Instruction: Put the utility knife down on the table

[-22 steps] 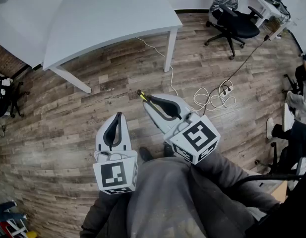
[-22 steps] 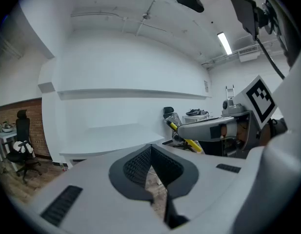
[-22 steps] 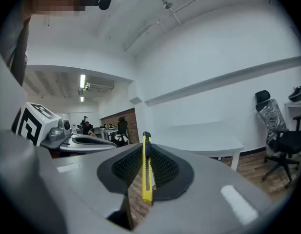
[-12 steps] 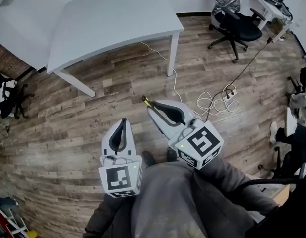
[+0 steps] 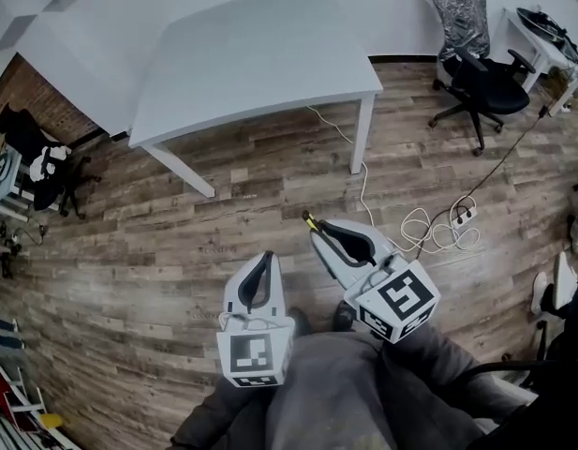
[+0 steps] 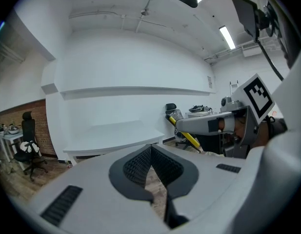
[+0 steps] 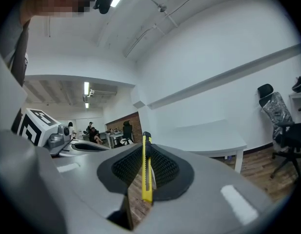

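A slim yellow utility knife [image 7: 146, 172] stands on edge between the pads of my right gripper [image 7: 147, 152], which is shut on it. In the head view its yellow tip [image 5: 310, 220] pokes out past the right gripper [image 5: 324, 231], held over the wood floor in front of the white table [image 5: 242, 54]. My left gripper [image 5: 263, 268] hangs lower left of it, jaws shut with nothing between them. In the left gripper view the knife [image 6: 187, 136] shows at the right, sticking from the other gripper; the left gripper [image 6: 151, 150] points toward the table [image 6: 116, 143].
A black office chair [image 5: 476, 68] stands at the right beyond the table. White cables and a power strip [image 5: 429, 225] lie on the floor to the right. Another chair with clutter [image 5: 36, 157] is at the left by a brick wall. A white desk [image 5: 543, 40] is far right.
Both grippers have shifted to the right and lower in the head view, while the table has come further into the frame. The right gripper's hold on the knife is unchanged.
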{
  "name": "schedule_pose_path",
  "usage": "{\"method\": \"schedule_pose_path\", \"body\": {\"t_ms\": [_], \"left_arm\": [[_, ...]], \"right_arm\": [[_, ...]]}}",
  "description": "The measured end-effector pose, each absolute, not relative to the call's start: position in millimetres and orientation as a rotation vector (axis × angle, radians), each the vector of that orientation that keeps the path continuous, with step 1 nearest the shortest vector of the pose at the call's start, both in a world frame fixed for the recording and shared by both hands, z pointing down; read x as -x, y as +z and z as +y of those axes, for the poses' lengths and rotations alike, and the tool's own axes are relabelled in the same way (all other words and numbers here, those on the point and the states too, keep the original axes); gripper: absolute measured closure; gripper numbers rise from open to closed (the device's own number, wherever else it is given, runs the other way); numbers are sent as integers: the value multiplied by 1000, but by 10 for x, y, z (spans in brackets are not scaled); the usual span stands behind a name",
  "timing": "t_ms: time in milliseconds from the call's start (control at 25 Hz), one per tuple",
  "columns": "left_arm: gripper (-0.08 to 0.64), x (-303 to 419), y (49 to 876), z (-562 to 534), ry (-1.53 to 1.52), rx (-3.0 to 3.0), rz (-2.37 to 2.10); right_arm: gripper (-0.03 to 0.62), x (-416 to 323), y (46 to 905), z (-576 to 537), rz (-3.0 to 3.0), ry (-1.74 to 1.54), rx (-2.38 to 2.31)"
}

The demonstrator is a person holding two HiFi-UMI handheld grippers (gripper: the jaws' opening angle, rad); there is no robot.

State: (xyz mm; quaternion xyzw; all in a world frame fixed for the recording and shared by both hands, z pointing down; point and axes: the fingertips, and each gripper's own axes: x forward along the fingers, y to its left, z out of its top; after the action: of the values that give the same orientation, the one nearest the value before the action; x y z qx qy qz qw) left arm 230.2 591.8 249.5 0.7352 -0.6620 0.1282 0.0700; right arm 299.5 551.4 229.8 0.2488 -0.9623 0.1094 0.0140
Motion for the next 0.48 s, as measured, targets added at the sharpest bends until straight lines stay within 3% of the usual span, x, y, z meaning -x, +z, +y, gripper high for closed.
{"method": "schedule_pose_path", "body": {"t_ms": [480], "left_arm": [[557, -2134, 2670, 6056, 470, -2075, -2068]], "right_arm": [[540, -2789, 2510, 5510, -3030, 426, -624]]}}
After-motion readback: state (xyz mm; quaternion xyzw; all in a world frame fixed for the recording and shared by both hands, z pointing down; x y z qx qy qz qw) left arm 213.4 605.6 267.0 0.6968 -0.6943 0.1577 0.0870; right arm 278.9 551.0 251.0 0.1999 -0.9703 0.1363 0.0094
